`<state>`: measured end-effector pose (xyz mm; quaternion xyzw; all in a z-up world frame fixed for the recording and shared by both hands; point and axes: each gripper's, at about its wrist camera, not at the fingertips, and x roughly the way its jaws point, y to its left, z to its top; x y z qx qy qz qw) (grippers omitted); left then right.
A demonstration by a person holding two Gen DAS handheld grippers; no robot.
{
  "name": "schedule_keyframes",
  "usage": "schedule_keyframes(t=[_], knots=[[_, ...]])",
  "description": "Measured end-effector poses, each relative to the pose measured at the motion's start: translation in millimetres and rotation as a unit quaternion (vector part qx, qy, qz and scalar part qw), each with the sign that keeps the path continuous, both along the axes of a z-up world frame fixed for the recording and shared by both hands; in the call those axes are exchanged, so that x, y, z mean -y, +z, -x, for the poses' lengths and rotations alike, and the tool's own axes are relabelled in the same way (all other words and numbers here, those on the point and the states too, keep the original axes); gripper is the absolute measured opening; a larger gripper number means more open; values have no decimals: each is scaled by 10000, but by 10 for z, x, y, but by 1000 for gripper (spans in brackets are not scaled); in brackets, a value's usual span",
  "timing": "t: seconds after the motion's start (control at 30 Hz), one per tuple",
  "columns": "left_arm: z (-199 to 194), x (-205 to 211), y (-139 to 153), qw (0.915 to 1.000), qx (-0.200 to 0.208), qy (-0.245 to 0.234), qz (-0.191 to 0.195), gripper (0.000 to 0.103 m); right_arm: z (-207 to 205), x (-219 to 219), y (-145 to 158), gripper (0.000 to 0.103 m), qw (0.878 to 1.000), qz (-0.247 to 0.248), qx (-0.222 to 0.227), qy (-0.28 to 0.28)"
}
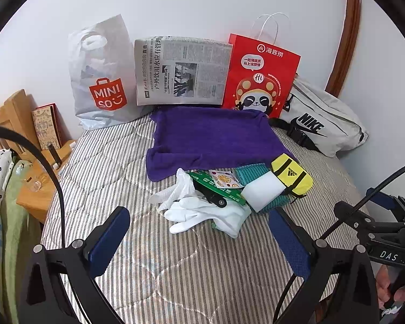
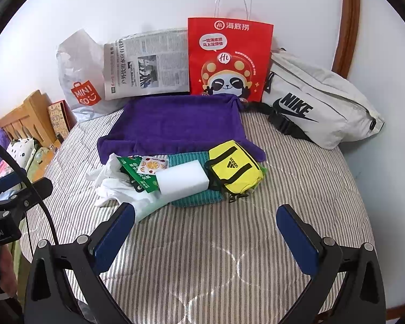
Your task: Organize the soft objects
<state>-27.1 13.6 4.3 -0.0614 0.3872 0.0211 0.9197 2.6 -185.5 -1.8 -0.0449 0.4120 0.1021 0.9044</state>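
A pile lies mid-bed: white gloves (image 1: pixel 210 213) (image 2: pixel 116 186), a green packet (image 1: pixel 218 186) (image 2: pixel 137 172), a white sponge block (image 1: pixel 262 189) (image 2: pixel 182 179), a teal cloth (image 1: pixel 249 171) (image 2: pixel 194 198) and a yellow adidas pouch (image 1: pixel 291 174) (image 2: pixel 233 168). A purple towel (image 1: pixel 210 137) (image 2: pixel 175 124) lies spread behind them. My left gripper (image 1: pixel 199 216) is open and empty, just short of the gloves. My right gripper (image 2: pixel 205 213) is open and empty, in front of the sponge and teal cloth.
Against the wall stand a Miniso plastic bag (image 1: pixel 102 81) (image 2: pixel 78 81), a newspaper (image 1: pixel 181 71) (image 2: pixel 148 64), a red paper bag (image 1: pixel 259 75) (image 2: pixel 228 59) and a white Nike bag (image 1: pixel 321 124) (image 2: pixel 318 102). A wooden nightstand (image 1: pixel 37 189) stands left of the striped bed (image 1: pixel 175 270).
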Motion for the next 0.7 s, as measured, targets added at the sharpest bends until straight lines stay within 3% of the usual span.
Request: schedule_keyframes(t=[0.47,0.7], knots=[[-63,-111,-99,9999,-49,91,-29,103,-124,40,-91,103,10000,-42,-82,-23],[-268,-206,-374,9998,-211,33,-7,103,-299,129,-317,103,9996,-18,-255,-144]])
